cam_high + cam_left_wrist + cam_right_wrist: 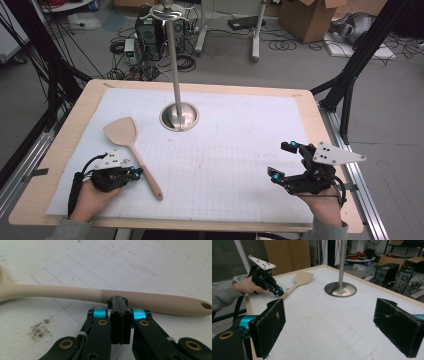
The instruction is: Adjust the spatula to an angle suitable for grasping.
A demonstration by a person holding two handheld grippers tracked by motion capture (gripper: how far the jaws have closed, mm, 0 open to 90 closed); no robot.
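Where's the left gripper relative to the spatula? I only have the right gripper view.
Observer: The left gripper has its jaws shut, tips at the spatula handle mid-length, nothing between them.
Operator: Handle end clear?
Observer: Yes, the hanging hole lies free on the mat.
Operator: Right gripper?
Observer: The right gripper is open, over the mat's right side, far from the spatula.

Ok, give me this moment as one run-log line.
left gripper: shut, at spatula handle, nothing held | right gripper: open, empty | spatula: flat on table | stand: untouched
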